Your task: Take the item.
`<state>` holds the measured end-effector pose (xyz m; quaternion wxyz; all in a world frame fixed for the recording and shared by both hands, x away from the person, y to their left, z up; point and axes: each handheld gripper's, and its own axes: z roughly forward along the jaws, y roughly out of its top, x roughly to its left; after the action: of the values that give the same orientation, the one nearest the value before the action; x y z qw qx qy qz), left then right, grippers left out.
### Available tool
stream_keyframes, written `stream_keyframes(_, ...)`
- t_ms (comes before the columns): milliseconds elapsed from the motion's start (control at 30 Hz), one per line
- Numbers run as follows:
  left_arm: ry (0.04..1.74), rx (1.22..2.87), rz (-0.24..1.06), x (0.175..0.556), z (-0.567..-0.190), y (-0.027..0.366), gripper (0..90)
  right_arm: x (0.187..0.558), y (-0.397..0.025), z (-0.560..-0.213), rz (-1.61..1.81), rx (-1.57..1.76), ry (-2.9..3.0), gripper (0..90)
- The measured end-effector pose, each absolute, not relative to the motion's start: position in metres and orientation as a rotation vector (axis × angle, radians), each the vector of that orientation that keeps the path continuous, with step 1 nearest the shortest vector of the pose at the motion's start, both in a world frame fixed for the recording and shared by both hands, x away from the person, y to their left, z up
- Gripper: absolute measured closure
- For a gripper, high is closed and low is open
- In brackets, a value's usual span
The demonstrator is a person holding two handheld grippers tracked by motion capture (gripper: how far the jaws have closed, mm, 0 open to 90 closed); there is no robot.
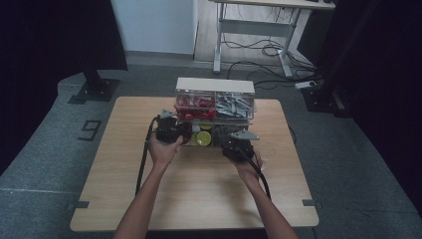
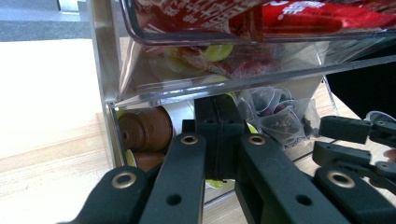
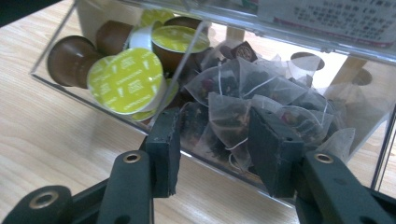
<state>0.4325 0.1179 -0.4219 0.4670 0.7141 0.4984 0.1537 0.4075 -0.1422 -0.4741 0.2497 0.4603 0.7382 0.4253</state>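
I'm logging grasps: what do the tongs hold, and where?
Left tongs are shut at the clear drawer's front; a grip cannot be told. Right tongs are open, holding nothing.

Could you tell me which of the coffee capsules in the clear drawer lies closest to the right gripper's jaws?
The capsule with the big lime-green foil lid facing the camera, just up-left of the right gripper; the brown capsules sit farther back.

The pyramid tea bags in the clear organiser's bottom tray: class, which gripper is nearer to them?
Right. The right gripper has its open jaws at the tray wall directly before the tea bags. The left gripper, jaws shut, is at the coffee capsules beside them.
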Motion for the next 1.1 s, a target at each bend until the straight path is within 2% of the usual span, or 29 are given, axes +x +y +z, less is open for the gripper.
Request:
stream_keyframes(200,1.225,1.752,0.374,0.433,-0.423,0.116,90.0,0.416,-0.139,-0.481,1.128,1.265,2.024,55.0)
stream_keyframes(300,1.221,1.753,0.372,0.434,-0.423,0.114,90.0,0.420,-0.138,-0.485,1.106,1.274,2.021,58.5)
stream_keyframes(400,1.218,1.755,0.371,0.434,-0.423,0.113,90.0,0.423,-0.139,-0.487,1.093,1.274,2.014,67.0)
stream_keyframes(533,1.217,1.755,0.370,0.433,-0.422,0.113,90.0,0.424,-0.142,-0.486,1.114,1.287,2.021,83.5)
stream_keyframes(600,1.217,1.755,0.371,0.433,-0.422,0.113,90.0,0.425,-0.143,-0.486,1.117,1.295,2.023,88.1)
stream_keyframes(1100,1.220,1.762,0.376,0.434,-0.422,0.111,90.0,0.414,-0.151,-0.470,1.197,1.261,2.001,89.1)
